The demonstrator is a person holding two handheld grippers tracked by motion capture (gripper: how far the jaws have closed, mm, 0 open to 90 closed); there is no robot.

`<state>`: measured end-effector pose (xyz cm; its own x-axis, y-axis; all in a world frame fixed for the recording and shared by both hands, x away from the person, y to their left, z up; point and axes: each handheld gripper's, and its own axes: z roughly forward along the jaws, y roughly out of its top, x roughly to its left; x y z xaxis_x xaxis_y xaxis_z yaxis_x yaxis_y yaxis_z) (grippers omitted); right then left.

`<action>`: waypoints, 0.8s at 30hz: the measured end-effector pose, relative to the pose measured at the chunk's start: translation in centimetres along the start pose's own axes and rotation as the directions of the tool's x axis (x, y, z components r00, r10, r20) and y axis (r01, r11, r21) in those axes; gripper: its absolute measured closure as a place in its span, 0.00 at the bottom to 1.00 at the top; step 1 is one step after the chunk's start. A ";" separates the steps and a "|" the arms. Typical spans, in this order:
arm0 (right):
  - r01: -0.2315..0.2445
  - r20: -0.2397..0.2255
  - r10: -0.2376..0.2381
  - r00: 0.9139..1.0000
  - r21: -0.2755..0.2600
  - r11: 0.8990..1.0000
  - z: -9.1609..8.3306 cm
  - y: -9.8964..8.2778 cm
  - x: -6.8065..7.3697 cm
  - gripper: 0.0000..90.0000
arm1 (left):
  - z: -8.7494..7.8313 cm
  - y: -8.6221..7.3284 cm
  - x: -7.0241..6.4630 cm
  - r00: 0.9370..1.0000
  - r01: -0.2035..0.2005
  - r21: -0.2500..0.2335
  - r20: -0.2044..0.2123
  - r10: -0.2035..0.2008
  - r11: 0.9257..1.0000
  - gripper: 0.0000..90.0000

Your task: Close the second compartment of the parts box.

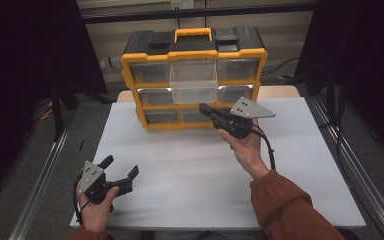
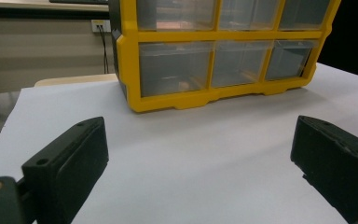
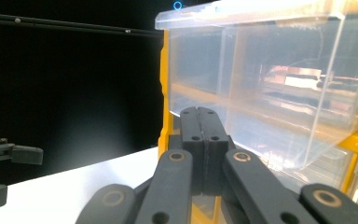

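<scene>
A yellow and black drawer cabinet (image 1: 130, 60) stands at the back of the white table (image 1: 190, 170). Its clear middle drawer (image 1: 193, 82) in the top row is pulled out toward me. My right gripper (image 1: 203, 107) is shut with nothing between its jaws, its tips just below that drawer's front, in front of the cabinet. In the right gripper view the shut tips (image 3: 201, 114) sit under the clear drawer (image 3: 261, 84), beside the yellow frame. My left gripper (image 1: 121, 166) stands open at the table's front left, far from the cabinet (image 2: 223, 35), with bare table between its fingers (image 2: 74, 154).
The other drawers are closed. One in the lower row (image 2: 175, 70) holds a small item. The table's white sheet lies open between the cabinet and my hands. Metal rails (image 1: 40, 185) run along both sides of the table.
</scene>
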<state>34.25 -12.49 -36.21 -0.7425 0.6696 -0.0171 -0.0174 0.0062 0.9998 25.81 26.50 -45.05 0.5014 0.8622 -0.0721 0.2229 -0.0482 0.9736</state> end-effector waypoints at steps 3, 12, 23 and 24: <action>-0.008 0.012 0.008 1.000 0.002 1.000 0.2 -0.3 -0.5 1.00 | 0.0 0.0 0.0 1.000 -0.003 0.004 0.005 0.003 1.000 0.05; -0.021 0.042 0.021 0.999 0.005 1.000 0.5 -0.5 -1.2 1.00 | 0.0 0.0 -0.1 1.000 0.009 -0.012 -0.014 -0.009 1.000 0.05; -0.022 0.047 0.022 0.999 -0.001 1.000 1.2 -1.0 -1.2 1.00 | 0.0 0.0 0.1 1.000 -0.006 0.003 -0.004 0.006 1.000 0.05; -0.021 0.049 0.021 0.999 0.000 1.000 1.2 -1.0 -1.2 1.00 | 0.0 0.0 0.1 1.000 -0.007 0.002 -0.006 0.007 1.000 0.05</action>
<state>36.00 -12.41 -37.19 -0.7091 0.7051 0.0041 -0.0020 -0.0078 1.0000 25.82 26.56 -45.07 0.4983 0.8647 -0.0638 0.2213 -0.0556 0.9736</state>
